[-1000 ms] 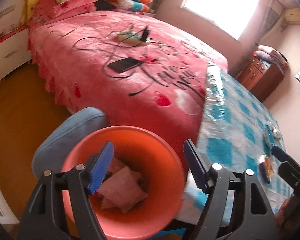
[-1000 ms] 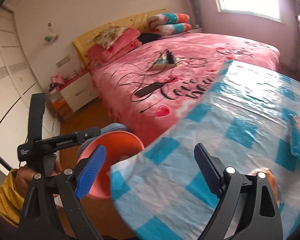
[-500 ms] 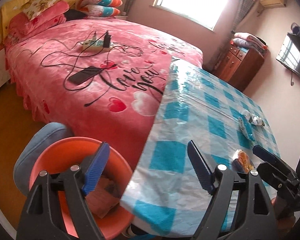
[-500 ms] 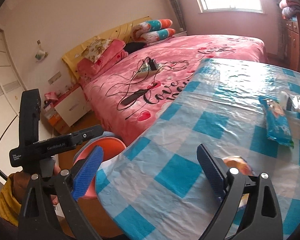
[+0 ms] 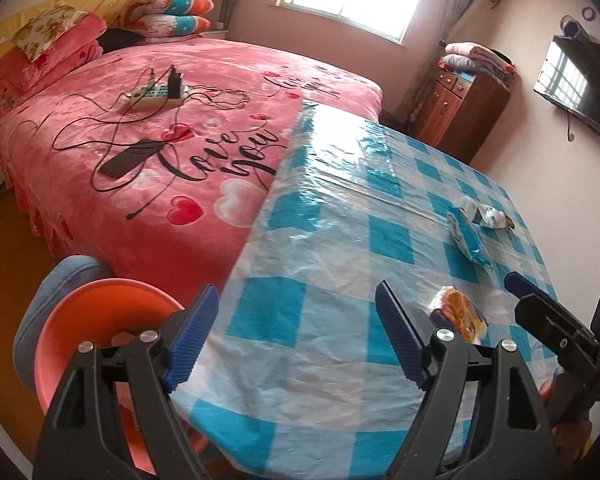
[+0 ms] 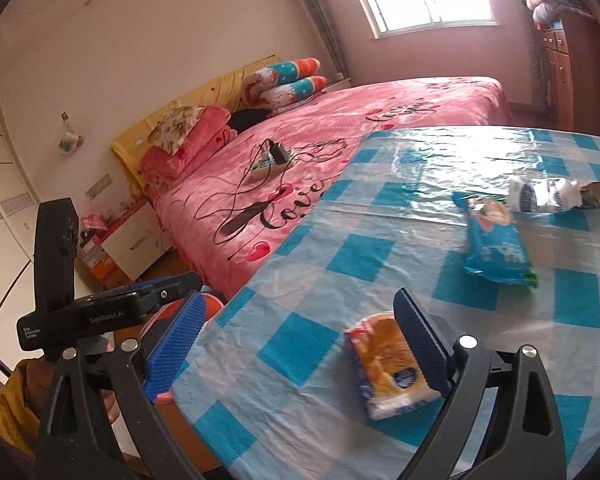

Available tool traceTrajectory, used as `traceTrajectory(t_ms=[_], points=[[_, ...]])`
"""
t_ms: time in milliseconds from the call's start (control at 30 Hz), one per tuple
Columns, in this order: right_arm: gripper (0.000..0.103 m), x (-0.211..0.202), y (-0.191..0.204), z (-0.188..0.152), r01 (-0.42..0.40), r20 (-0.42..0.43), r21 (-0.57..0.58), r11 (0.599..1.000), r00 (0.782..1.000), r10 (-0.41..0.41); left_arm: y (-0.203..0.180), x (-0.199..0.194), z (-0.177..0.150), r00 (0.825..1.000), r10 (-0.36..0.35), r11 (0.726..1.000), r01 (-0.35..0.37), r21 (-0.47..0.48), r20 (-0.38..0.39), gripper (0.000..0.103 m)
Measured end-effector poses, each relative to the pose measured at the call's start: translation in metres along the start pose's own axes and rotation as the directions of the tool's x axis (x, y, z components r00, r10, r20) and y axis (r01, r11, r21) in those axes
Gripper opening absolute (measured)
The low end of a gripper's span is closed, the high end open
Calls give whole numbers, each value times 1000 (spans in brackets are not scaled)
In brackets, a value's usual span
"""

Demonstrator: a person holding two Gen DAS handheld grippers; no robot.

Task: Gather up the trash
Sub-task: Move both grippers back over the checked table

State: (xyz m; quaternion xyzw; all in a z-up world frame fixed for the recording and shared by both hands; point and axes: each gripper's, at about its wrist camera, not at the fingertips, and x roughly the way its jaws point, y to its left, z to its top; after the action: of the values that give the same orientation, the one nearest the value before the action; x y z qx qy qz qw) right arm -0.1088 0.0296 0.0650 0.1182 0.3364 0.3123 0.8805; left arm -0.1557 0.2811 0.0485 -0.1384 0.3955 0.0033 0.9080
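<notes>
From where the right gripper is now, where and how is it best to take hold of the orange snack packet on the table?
Probably across its two long edges, at the middle. The orange snack packet lies flat on the checked tablecloth, long axis running away from the open right gripper, whose right finger already overlaps it. Shift right to centre it, then descend from above; the middle looks puffy enough to pinch.

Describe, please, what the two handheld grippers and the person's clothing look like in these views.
Each gripper, left and right, has black A-shaped arms with silver rivets and ribbed blue fingers. The left one's black body carries white GenRobot.AI lettering. A yellow sleeve shows at the left hand.
</notes>
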Motion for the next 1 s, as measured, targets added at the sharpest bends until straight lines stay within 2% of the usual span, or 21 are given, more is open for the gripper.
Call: traceTrajectory(t_ms=[500, 700, 833, 1000], points=[[93, -42, -66, 0, 59, 71, 117, 991, 995, -68, -69, 20, -5, 997, -40, 991, 47, 122, -59, 81], [93, -61, -104, 2, 99, 90, 204, 974, 989, -120, -108, 33, 4, 990, -103, 979, 117, 167, -91, 81], [93, -73, -129, 4, 151, 92, 249, 957, 980, -179, -142, 51, 15, 976, -175, 965, 196, 176, -129, 81], [93, -82, -164, 8, 223, 57, 295, 929, 966, -251, -185, 79, 24, 970, -186, 949, 219, 226, -159, 81]])
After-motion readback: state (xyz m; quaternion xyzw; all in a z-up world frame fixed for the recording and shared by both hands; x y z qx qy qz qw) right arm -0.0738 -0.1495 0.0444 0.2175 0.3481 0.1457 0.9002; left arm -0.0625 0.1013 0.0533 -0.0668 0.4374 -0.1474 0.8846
